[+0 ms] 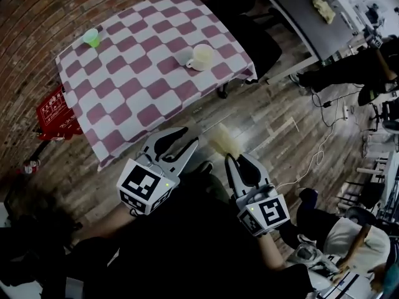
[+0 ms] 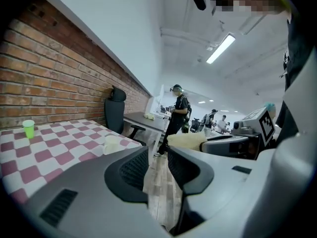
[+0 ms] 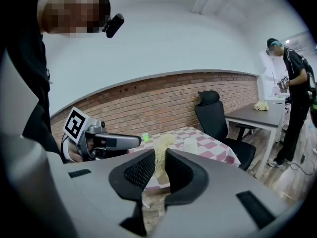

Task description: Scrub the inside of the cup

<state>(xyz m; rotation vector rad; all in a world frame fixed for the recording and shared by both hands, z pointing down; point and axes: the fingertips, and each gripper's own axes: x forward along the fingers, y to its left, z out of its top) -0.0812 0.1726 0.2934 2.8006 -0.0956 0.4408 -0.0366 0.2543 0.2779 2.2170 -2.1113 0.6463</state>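
The head view alone shows the whole layout. A table draped in a pink-and-white checked tablecloth (image 1: 124,86) stands on a wood-plank floor (image 1: 268,129). A squat cream cup (image 1: 201,56) stands near the table's right edge, and a small green cup (image 1: 91,37) stands well apart at the far left corner. Both stand upright. Their open mouths face the camera, but what is inside either one cannot be told.

Both grippers hang off the table, over the floor at its near side. The left gripper (image 1: 190,136) has dark, ribbed jaw pads. Its own view shows them a narrow gap apart, with only floor planks in that gap.

The right gripper (image 1: 237,159) is clamped on a pale yellow scrubber (image 1: 223,141). In the head view this is a soft blurred tuft poking out past the jaw tips. The right gripper view shows more: a coarse, fibrous, loofah-like weave pinched between the textured pads and standing up beyond them.

The gripper views also show what the head view flattens. A red brick wall (image 2: 39,78) runs behind the table. A black high-backed office chair (image 3: 213,113) stands by a grey desk (image 3: 252,114), which has a crumpled yellowish cloth (image 3: 261,105) on it. A person in dark clothes (image 3: 297,93) stands at the desk's far side.
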